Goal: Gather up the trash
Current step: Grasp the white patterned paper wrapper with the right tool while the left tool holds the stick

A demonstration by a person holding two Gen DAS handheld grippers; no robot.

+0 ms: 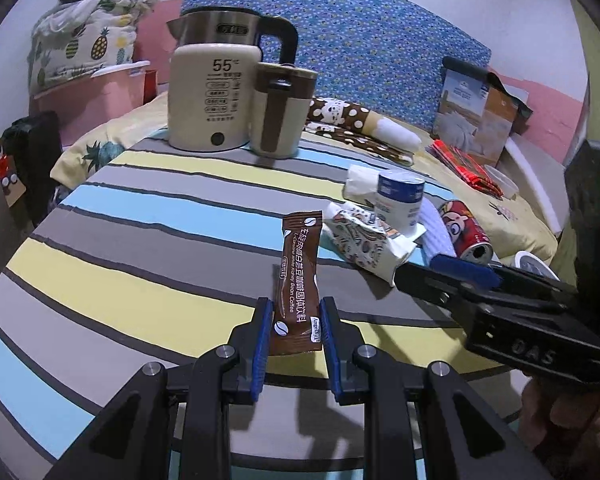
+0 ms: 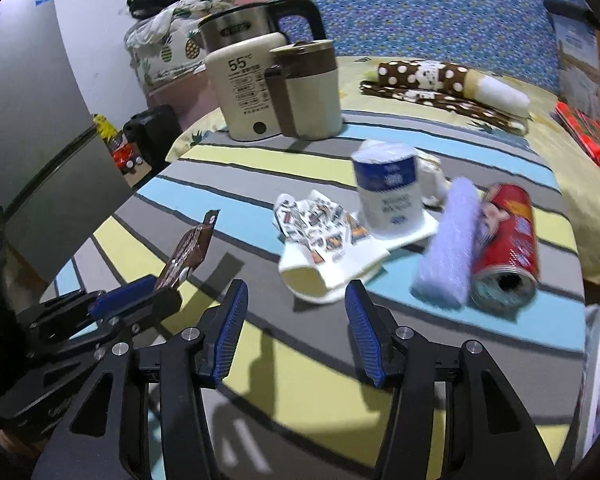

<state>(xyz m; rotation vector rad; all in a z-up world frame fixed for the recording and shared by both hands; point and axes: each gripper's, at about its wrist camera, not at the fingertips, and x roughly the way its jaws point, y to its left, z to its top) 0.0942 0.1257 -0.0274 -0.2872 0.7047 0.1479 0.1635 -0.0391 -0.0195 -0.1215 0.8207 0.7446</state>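
Left wrist view: left gripper [image 1: 294, 314] clamped on a brown coffee stick sachet [image 1: 298, 280], held clear above the striped tablecloth [image 1: 140, 248]; no bin visible.

Right wrist view: right gripper [image 2: 296, 308] partly open, nothing between the pads, hovering just short of a crumpled printed white wrapper [image 2: 324, 240].

Judged step: one piece collected, second being approached. Next: straddle the wrapper, close, lift.
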